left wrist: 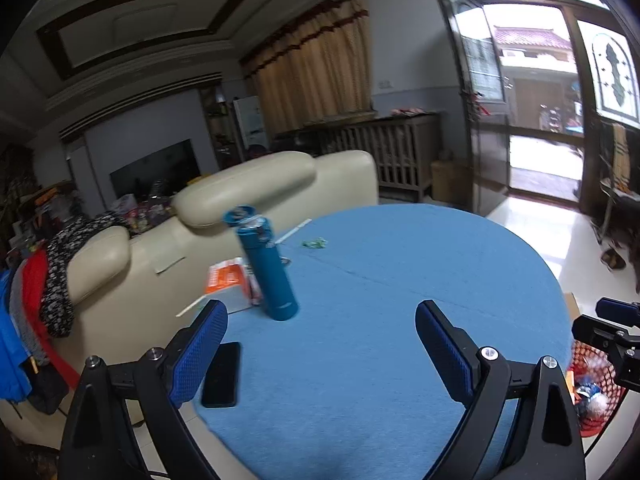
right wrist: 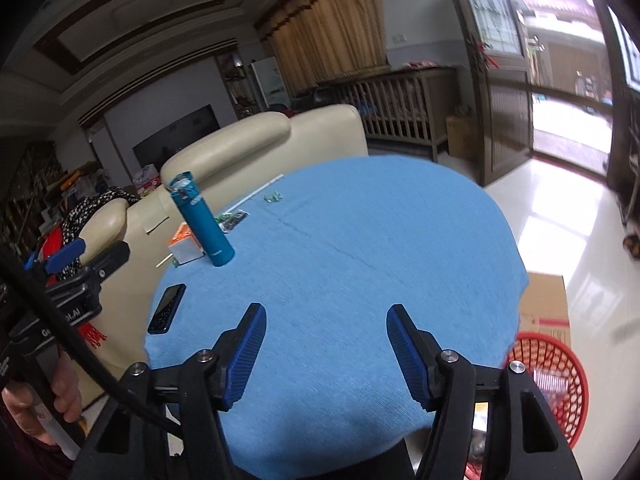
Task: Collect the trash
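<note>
Home living room. Cream leather sofa (left wrist: 240, 208) at 10 o'clock with clothes (left wrist: 48, 280) piled on its arm, dark TV screen (left wrist: 156, 168) set in the wall behind it, tan curtains (left wrist: 316, 72) at 12 o'clock above a slatted wooden cabinet (left wrist: 396, 152). Glass-paned wooden door (left wrist: 536, 92) at 2 o'clock opens onto a street. Round table with blue cloth (right wrist: 360, 248) in the middle, glossy tiled floor (right wrist: 560, 216), recessed trim ceiling (left wrist: 132, 28).

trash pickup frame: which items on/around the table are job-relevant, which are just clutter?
Job:
green wrapper
printed wrapper
white stick
red basket
left gripper, open
right gripper, open

Lying about:
teal flask
phone
orange-white box
cardboard box
</note>
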Action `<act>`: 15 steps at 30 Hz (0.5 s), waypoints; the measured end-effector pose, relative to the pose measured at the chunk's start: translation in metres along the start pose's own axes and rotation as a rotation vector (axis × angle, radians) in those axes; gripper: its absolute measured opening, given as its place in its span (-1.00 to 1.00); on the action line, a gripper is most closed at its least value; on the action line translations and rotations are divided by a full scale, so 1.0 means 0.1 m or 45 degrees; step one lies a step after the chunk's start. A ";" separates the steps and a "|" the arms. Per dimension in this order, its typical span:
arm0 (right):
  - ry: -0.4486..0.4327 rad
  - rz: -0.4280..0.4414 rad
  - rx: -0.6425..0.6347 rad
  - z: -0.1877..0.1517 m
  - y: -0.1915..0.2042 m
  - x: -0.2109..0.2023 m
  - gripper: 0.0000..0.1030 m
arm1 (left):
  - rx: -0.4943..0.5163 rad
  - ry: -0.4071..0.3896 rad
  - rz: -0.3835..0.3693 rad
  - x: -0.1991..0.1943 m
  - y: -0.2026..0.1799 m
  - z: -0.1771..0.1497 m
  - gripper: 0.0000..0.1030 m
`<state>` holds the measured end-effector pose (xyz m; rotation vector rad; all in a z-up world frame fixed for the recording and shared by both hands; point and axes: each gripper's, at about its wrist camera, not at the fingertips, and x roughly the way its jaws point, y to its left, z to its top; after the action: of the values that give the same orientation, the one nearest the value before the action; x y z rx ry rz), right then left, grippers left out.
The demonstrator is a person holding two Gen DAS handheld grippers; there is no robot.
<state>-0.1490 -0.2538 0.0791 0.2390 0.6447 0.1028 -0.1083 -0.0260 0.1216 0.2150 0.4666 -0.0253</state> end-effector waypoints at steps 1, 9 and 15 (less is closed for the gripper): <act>-0.006 -0.003 -0.015 0.01 0.06 -0.01 0.30 | -0.012 -0.005 0.013 -0.02 0.06 0.00 0.85; -0.027 -0.005 -0.058 0.09 0.41 0.02 0.32 | -0.048 -0.035 0.084 -0.17 0.36 -0.07 0.85; -0.030 -0.066 -0.042 0.09 0.56 0.07 0.34 | -0.071 -0.007 0.057 -0.21 0.54 -0.18 0.86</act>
<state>-0.1397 -0.2004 0.0959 0.1913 0.6248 0.0605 -0.1314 0.0300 0.1264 0.1708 0.4562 0.0305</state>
